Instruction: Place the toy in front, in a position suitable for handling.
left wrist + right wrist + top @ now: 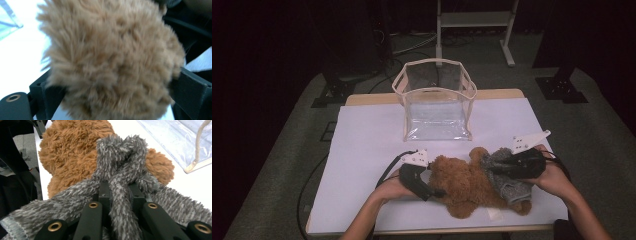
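Brown plush teddy bear lies on its side on the white table cover, near edge, a bit right of centre, head toward the left. My left gripper sits at the bear's head; in the left gripper view the fuzzy head sits between the two black jaws, one at each side, so I read it as pinching the head, though the fur hides the contact points and I can't be fully sure how tight. My right gripper is on the right end of the bear, over the grey fuzzy garment that covers the bear's lower half. In the right gripper view the jaws are pressed together on a bunched fold of that grey knit, fabric pulled up into a ridge between them, brown fur showing behind it. Both hands come in from the near edge, left hand under the left gripper, right hand wrapped round the right one. Clear plastic bag with a beige trim stands upright and open at the far centre of the table, well apart from the bear. Small white tag lies on the cover just near of the bear. Grey carpet floor surrounds the table.
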`<action>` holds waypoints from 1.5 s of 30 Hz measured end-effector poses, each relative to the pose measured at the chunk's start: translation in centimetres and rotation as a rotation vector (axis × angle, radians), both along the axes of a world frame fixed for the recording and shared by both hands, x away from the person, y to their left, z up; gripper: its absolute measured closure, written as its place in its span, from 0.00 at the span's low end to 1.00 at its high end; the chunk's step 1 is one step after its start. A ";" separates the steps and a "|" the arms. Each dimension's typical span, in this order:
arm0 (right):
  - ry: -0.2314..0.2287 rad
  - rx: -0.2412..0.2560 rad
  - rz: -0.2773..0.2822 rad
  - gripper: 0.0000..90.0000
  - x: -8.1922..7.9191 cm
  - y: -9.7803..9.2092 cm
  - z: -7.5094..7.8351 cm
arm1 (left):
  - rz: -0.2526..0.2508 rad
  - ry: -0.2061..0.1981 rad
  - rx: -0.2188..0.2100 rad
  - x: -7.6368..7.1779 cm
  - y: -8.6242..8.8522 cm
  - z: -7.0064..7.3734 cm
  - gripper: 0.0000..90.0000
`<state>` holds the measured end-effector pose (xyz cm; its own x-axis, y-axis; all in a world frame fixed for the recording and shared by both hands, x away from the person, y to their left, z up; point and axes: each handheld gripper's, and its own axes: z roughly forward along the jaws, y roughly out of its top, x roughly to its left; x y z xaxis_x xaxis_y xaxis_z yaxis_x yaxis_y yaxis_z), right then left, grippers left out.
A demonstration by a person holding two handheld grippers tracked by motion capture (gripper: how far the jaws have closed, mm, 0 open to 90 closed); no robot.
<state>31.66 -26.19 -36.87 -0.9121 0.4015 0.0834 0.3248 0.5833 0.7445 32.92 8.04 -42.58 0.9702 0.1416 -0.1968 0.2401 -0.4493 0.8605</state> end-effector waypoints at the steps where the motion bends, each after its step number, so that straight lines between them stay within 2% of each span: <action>1: 0.000 0.005 0.001 0.85 0.0 0.0 -0.1 | 0.005 0.003 -0.003 0.0 -0.2 -0.1 0.08; 6: 0.005 0.015 0.002 0.85 0.0 0.0 -0.2 | 0.021 0.040 -0.035 0.2 -0.7 -0.7 0.09; 8: 0.006 0.016 0.003 0.85 0.1 0.0 -0.3 | 0.029 0.036 -0.030 0.1 -0.7 -0.6 0.22; 10: 0.008 0.018 0.003 0.85 0.1 0.2 -0.3 | 0.036 0.013 -0.024 0.0 -0.7 -0.3 0.34; 13: 0.007 0.027 0.004 0.85 0.2 0.4 -0.3 | 0.070 -0.015 -0.035 -0.2 -0.6 0.1 0.42; 14: 0.006 0.040 0.004 0.85 0.3 0.7 -0.3 | 0.076 -0.023 -0.044 -0.2 -0.5 0.8 0.45; 15: 0.006 0.040 0.004 0.85 0.3 0.7 -0.3 | 0.076 -0.023 -0.044 -0.2 -0.5 0.8 0.46; 16: 0.005 0.055 0.011 0.85 0.4 0.8 -0.1 | 0.069 -0.047 -0.045 -0.2 -0.6 1.7 0.46; 17: 0.005 0.055 0.011 0.85 0.4 0.8 -0.1 | 0.069 -0.047 -0.045 -0.2 -0.6 1.7 0.46; 19: -0.005 0.072 0.020 0.85 0.6 1.3 0.2 | 0.071 -0.068 -0.054 -0.2 -0.4 3.0 0.47; 24: -0.010 0.097 0.020 0.85 1.0 2.3 0.5 | 0.101 -0.090 -0.040 0.0 0.2 3.9 0.49; 27: -0.005 0.130 0.029 0.85 1.6 3.3 0.6 | 0.113 -0.099 -0.042 0.1 0.7 4.6 0.50; 29: -0.004 0.153 0.032 0.85 1.9 3.9 0.7 | 0.129 -0.103 -0.055 0.2 1.4 5.6 0.50; 31: -0.014 0.175 0.040 0.85 2.2 4.7 1.1 | 0.140 -0.133 -0.051 0.2 2.2 7.0 0.50; 32: -0.024 0.197 0.048 0.85 2.5 5.6 1.7 | 0.152 -0.149 -0.056 0.0 3.1 8.4 0.50; 33: -0.026 0.213 0.055 0.85 2.6 6.1 1.9 | 0.152 -0.149 -0.056 0.0 3.1 8.4 0.50; 35: -0.028 0.223 0.063 0.85 2.7 6.6 2.2 | 0.159 -0.173 -0.038 -0.4 3.9 9.6 0.50; 40: -0.045 0.258 0.110 0.85 2.5 9.4 2.7 | 0.169 -0.197 0.017 -1.3 5.8 11.6 0.50; 42: -0.030 0.285 0.129 0.85 2.6 9.6 2.3 | 0.164 -0.202 0.037 -1.5 5.7 11.8 0.50; 45: -0.023 0.277 0.123 0.85 2.6 9.1 2.1 | 0.150 -0.199 0.047 -1.4 4.9 11.5 0.50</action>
<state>34.27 -17.08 -34.74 -0.9554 0.2527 0.1529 0.2454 0.3908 0.8872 31.51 12.92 -31.07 0.9565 0.2916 0.0066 0.1348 -0.4622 0.8765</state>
